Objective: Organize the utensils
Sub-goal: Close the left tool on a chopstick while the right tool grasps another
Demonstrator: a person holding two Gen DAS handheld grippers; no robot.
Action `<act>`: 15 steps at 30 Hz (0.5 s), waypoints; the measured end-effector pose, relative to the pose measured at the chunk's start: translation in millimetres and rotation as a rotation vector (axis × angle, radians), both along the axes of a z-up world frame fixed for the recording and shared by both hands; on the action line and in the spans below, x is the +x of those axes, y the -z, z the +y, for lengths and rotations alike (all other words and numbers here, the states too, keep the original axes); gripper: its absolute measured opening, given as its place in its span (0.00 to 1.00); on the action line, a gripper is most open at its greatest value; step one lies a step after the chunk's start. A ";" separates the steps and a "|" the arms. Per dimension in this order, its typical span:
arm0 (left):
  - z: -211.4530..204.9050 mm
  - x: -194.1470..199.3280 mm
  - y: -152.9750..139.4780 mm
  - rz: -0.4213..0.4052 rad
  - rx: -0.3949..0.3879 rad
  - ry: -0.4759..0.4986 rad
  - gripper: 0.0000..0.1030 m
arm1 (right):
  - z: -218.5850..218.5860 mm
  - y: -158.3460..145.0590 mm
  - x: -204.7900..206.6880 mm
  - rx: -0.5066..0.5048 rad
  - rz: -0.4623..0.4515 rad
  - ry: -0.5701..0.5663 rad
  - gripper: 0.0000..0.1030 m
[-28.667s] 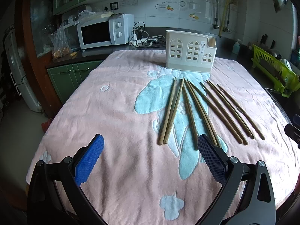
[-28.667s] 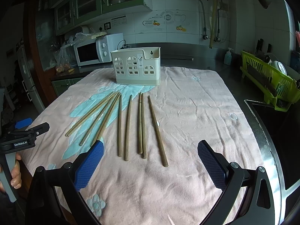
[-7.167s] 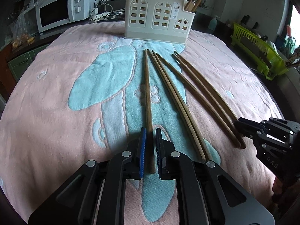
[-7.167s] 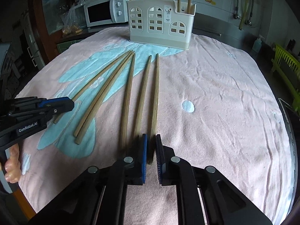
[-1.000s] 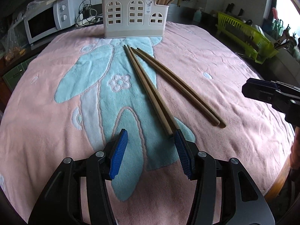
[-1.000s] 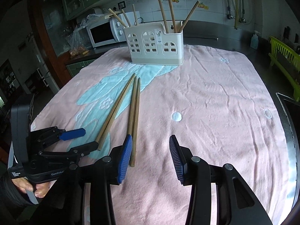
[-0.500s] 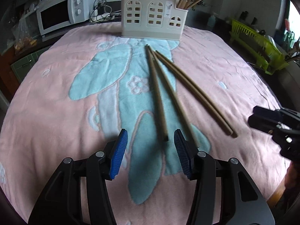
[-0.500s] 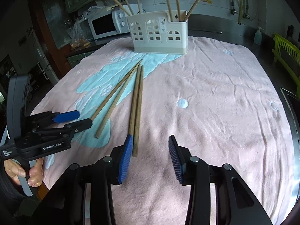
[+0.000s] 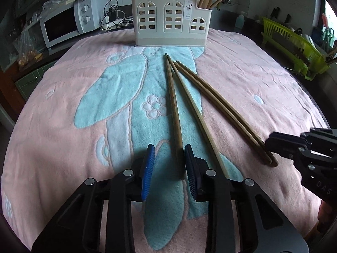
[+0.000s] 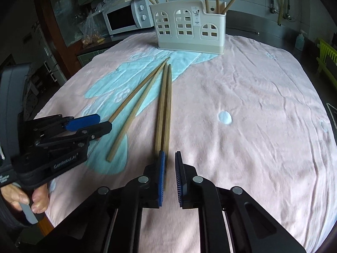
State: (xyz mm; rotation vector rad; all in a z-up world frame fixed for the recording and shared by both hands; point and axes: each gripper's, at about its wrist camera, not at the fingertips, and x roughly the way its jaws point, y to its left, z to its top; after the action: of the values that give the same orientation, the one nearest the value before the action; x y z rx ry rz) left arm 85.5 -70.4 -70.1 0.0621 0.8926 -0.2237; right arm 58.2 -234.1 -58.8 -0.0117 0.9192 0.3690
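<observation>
Both tongs closing over chopsticks on the towel

Left tongs (image 9: 168, 168) stand spread around one chopstick's (image 9: 174, 105) near end — pads not yet pressing. Right tongs (image 10: 170, 177) have just narrowed beside the pair (image 10: 164, 109), a slim gap showing; grip unclear. Holder (image 9: 170, 23) stands upright beyond, sticks inside.

My jaws wear blue pads (image 9: 148, 170) on black arms. The tan chopsticks (image 9: 173, 105) lie on a pink towel (image 9: 242, 80) patterned with pale blue shapes; the cream holder (image 9: 170, 19) has arched cut-outs.
</observation>
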 end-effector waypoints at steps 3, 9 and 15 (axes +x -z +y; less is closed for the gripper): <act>3.0 3.5 -0.3 0.002 -0.007 -0.004 0.25 | 5.5 1.0 8.7 -0.007 0.003 -0.008 0.09; 4.8 5.9 0.2 0.000 -0.012 0.001 0.24 | 15.9 5.6 18.0 -0.046 0.007 -0.021 0.07; 7.6 5.7 0.3 0.001 -0.039 0.005 0.25 | 15.9 6.3 17.5 -0.066 0.003 -0.030 0.07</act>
State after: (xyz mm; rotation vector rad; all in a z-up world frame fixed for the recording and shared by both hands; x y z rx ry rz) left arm 91.2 -62.8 -70.4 0.0282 0.8888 -0.2452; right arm 75.7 -218.2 -65.1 -0.0852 0.9341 0.3663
